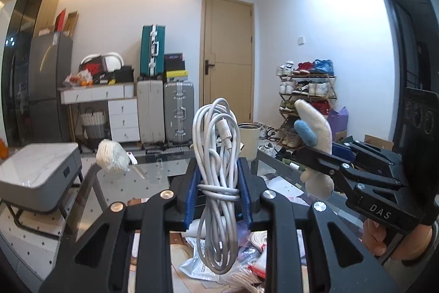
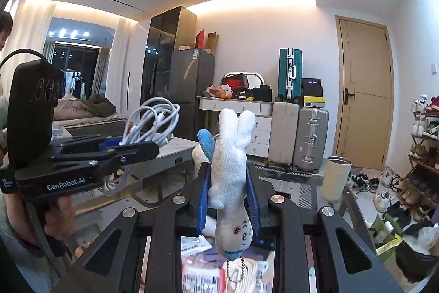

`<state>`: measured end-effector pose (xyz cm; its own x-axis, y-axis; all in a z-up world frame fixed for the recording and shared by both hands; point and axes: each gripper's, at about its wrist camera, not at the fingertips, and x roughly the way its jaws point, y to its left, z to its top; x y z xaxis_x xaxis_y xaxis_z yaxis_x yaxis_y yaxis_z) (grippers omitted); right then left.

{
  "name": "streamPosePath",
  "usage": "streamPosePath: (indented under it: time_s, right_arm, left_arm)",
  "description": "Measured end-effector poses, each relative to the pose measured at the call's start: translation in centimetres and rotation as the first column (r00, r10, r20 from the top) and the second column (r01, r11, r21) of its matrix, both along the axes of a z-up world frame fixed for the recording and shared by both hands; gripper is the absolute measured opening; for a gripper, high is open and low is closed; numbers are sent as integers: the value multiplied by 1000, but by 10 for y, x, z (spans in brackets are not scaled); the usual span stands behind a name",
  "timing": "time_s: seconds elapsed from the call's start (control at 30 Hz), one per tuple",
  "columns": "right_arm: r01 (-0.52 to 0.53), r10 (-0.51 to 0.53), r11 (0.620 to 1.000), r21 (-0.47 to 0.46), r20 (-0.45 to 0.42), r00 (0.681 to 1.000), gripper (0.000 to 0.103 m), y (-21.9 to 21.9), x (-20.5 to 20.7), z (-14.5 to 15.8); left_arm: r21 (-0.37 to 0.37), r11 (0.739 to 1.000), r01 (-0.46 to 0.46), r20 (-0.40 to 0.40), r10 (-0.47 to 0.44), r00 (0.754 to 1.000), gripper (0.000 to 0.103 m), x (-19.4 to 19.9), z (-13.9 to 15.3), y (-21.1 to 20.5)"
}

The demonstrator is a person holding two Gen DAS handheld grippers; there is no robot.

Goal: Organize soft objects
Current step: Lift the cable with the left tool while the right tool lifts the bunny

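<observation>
My left gripper [image 1: 218, 177] is shut on a coiled white cable [image 1: 216, 155] and holds it upright, high above the glass table [image 1: 153, 172]. It also shows in the right wrist view [image 2: 129, 147] at the left, with the cable [image 2: 153, 120] sticking out. My right gripper [image 2: 229, 188] is shut on a white plush toy [image 2: 230, 172] with a blue part and a ball chain, held head down. In the left wrist view the right gripper [image 1: 315, 155] is at the right with the plush toy [image 1: 312, 128].
A cream tumbler [image 2: 336, 177] stands on the glass table [image 2: 301, 186]. A bagged white bundle [image 1: 112, 155] lies at its far left. Packets and papers [image 1: 208, 260] lie under the glass. A grey side table [image 1: 38, 177] stands left; suitcases [image 1: 164, 111] and a shoe rack [image 1: 307, 100] behind.
</observation>
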<state>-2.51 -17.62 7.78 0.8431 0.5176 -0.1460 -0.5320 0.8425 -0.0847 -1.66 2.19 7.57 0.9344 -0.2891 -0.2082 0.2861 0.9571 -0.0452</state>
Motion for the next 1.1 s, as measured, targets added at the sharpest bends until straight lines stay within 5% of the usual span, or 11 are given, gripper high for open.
streamPosePath:
  time_s: [0.33, 0.67, 1.1]
  right_arm:
    - [60, -58, 997, 54, -39, 998, 25, 13, 55, 13]
    - [88, -87, 996, -3, -96, 992, 25, 36, 108, 12]
    - [91, -97, 995, -36, -262, 960, 25, 36, 162, -4]
  left_arm:
    - [-52, 997, -57, -32, 56, 998, 26, 62, 2, 7]
    - [-52, 997, -58, -28, 56, 998, 26, 88, 2, 2]
    - [-47, 997, -58, -239, 45, 970, 25, 142, -24, -4]
